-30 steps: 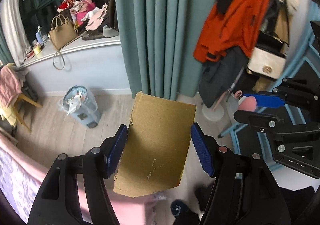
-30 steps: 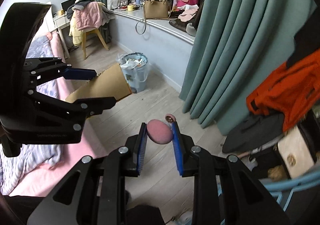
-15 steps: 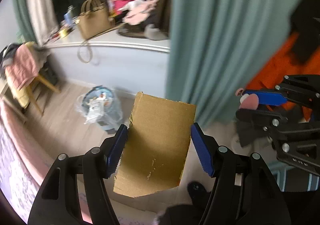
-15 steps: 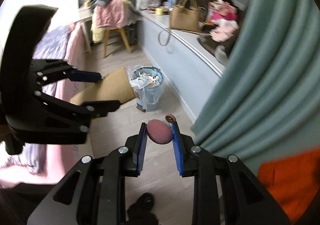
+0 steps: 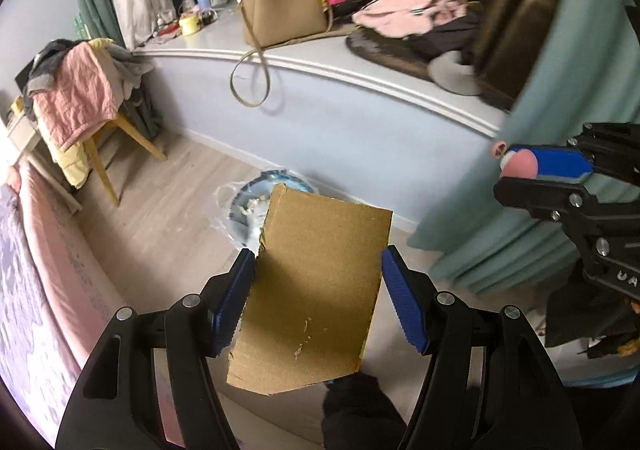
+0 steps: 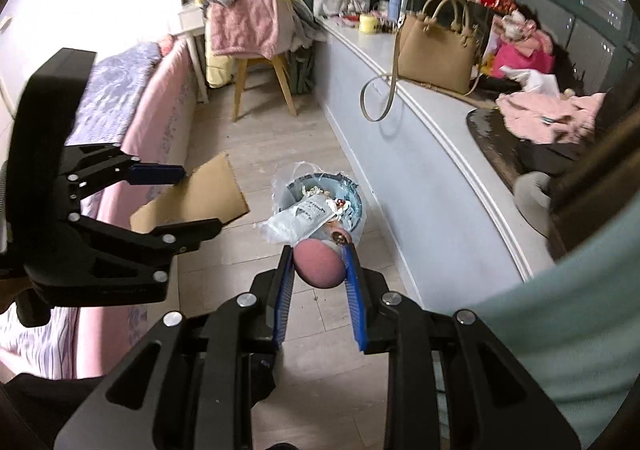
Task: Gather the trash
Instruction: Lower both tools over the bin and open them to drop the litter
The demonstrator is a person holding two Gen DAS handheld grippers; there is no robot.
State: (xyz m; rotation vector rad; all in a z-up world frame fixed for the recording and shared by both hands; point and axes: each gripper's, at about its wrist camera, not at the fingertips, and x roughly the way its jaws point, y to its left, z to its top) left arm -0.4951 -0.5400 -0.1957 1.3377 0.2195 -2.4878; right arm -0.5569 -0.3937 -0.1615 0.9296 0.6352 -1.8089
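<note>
Cardboard (image 5: 316,290) sits at frame centre, clamped edge to edge in the left gripper (image 5: 318,292); the right gripper (image 6: 320,270) pinches a pink sponge (image 6: 318,264). The bin (image 6: 320,205), mid-frame beyond, looks nearly full. Risk: wide cardboard may catch the rim and fall outside.

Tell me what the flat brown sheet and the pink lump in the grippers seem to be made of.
Sheet: corrugated cardboard, matte brown, with torn ragged edges. Pink lump: probably soft sponge or foam, going by its matte, finely grainy rounded surface; the exact material stays uncertain.
</note>
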